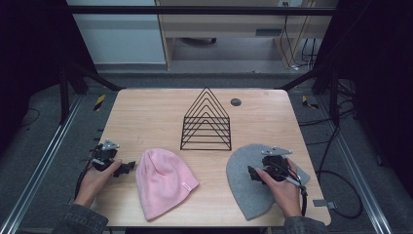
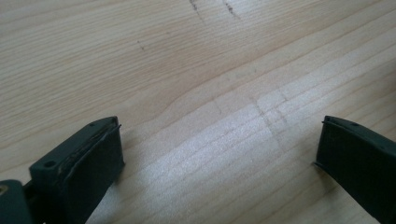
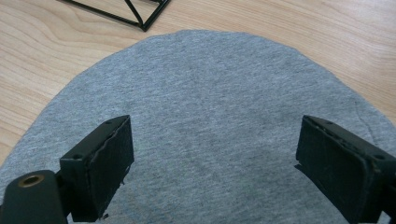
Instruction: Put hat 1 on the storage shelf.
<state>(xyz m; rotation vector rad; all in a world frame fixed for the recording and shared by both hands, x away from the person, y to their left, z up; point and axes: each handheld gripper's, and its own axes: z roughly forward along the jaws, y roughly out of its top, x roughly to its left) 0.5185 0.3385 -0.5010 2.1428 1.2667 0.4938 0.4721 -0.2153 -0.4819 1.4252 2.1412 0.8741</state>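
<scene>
— Grey jersey beneath the right gripper [image 3: 212, 163]: jaws spread wide, grasping nothing, poised over the grey beanie [image 3: 224, 121] at the near right of the table [image 1: 146, 105].

— And the left gripper [image 2: 219, 154]?

— Likewise released, over bare wood at the near left, just beside the pink beanie [image 1: 163, 180].

— Progress?

— Judged barely begun. Both beanies lie flat and ungrasped; the black wire rack [image 1: 206, 122] stands at centre, farther back, holding nothing.

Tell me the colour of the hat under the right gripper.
Plain grey. The hat shows best in the right gripper view, beneath the open right gripper.
</scene>
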